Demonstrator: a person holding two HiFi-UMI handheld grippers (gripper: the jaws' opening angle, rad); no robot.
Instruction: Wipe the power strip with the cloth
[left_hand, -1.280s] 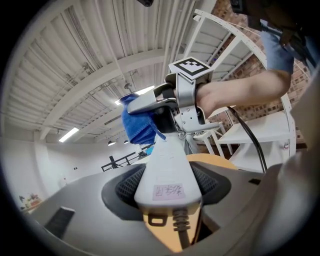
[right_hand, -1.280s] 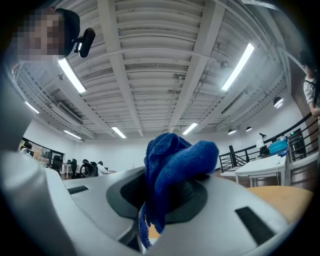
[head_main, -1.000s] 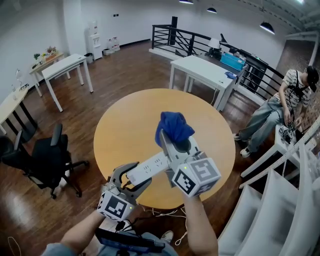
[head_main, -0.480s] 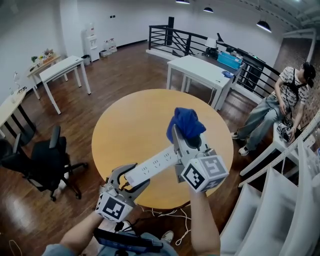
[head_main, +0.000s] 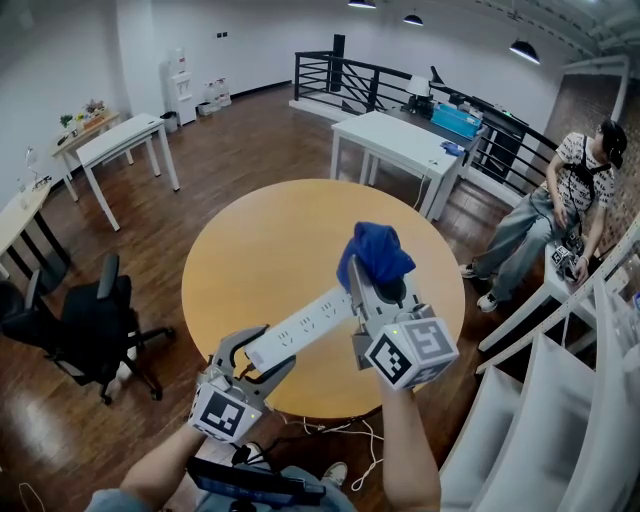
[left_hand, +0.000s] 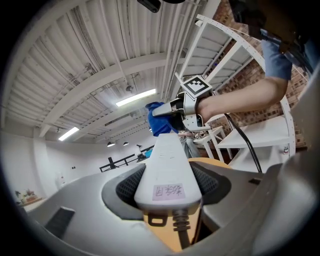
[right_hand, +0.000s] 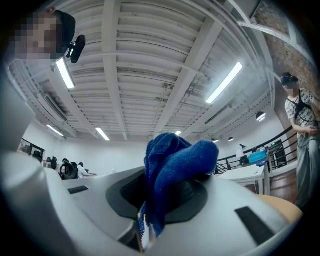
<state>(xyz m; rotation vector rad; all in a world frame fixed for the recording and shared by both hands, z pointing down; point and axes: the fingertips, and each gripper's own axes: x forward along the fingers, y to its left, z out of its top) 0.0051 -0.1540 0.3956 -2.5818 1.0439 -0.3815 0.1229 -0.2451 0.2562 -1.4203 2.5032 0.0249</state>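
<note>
Clamping the power strip at its cord end, my left tool holds it above the tabletop; it seems stiff and light; my right tool pinches the soft cloth near its far end.

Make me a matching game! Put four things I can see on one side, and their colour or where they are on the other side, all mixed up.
1. cloth
2. power strip
3. table
4. office chair

A. white, clamped in the left gripper
B. black, standing left of the table
C. blue, pinched in the right gripper
D. yellow-orange and round

Pairs: 1-C, 2-A, 3-D, 4-B
</note>
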